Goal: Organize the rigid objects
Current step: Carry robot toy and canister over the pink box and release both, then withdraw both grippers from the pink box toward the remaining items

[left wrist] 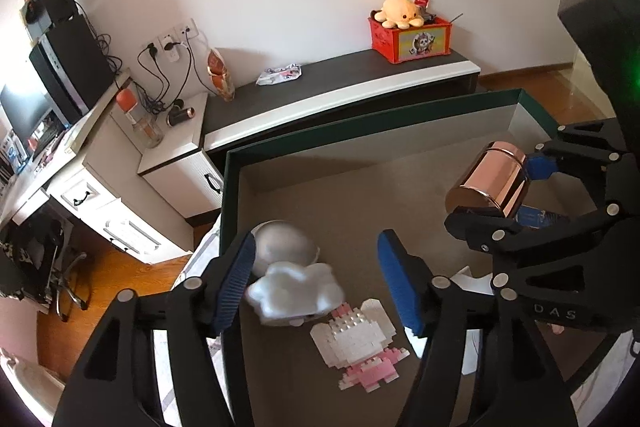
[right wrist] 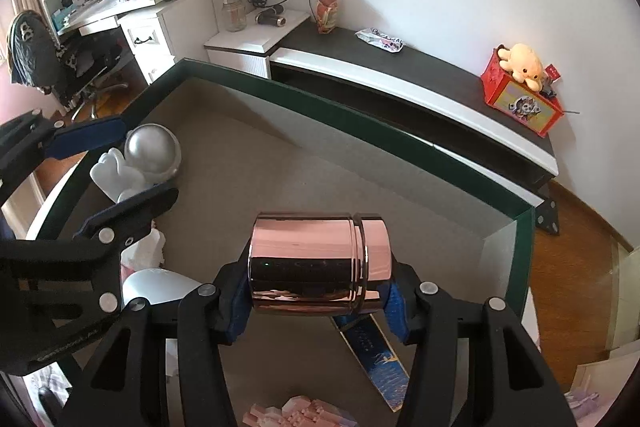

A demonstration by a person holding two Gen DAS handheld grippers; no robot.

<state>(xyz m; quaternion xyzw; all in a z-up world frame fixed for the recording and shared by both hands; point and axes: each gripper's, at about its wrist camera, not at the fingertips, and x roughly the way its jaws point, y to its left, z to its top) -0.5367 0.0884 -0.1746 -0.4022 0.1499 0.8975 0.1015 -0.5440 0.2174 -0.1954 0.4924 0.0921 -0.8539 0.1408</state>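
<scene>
A shallow green-rimmed box with a grey floor lies below both grippers. My left gripper is open over its left part, its jaws either side of a white astronaut figure with a silver helmet, which sits by the left wall. A white and pink brick figure lies flat just below it. My right gripper is shut on a shiny copper canister, held on its side above the box's right part.
A blue flat card and a white rounded object lie in the box under the right gripper. Behind the box runs a low dark bench with a red crate and plush toy. A desk with a monitor stands at the left.
</scene>
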